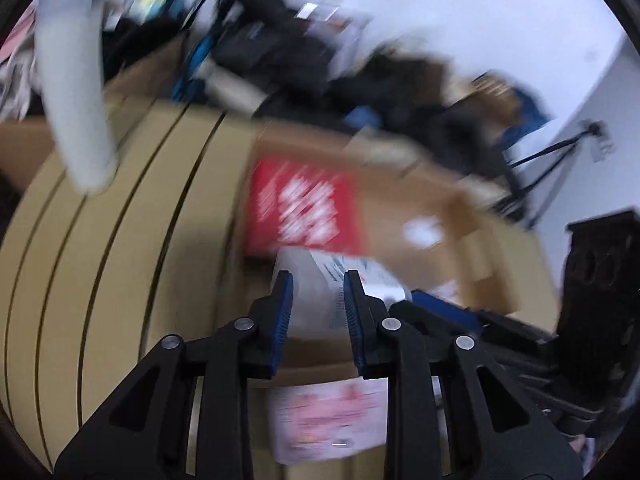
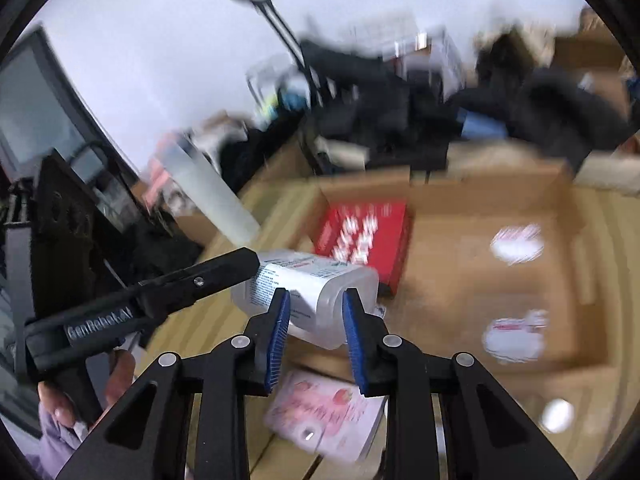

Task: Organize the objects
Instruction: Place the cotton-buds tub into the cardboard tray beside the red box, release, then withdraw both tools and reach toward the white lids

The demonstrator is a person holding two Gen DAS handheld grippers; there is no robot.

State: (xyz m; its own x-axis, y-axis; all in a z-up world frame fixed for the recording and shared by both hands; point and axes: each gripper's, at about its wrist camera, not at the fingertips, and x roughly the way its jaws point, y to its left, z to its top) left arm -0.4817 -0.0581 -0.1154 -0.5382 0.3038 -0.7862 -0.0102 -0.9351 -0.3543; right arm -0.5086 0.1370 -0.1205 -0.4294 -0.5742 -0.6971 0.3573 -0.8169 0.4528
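Both views are motion-blurred. A white plastic bottle with a printed label (image 2: pixel 316 290) lies on its side, held between both grippers. My right gripper (image 2: pixel 314 308) is shut on its neck end. My left gripper (image 1: pixel 318 290) is shut on the same bottle (image 1: pixel 320 284); its black body (image 2: pixel 152 300) reaches in from the left in the right wrist view. A red box with white print (image 2: pixel 362 236) lies in an open cardboard box (image 2: pixel 520 280) just behind. A pink-printed white carton (image 2: pixel 324 412) lies below the bottle on the slatted wooden table (image 1: pixel 120 240).
A frosted white cylinder (image 2: pixel 212 196) stands at the table's left. Dark bags and clutter (image 2: pixel 380 112) pile up behind the cardboard box. A monitor (image 2: pixel 36 112) and black equipment (image 2: pixel 80 220) stand at the left. White stickers (image 2: pixel 516 244) mark the box floor.
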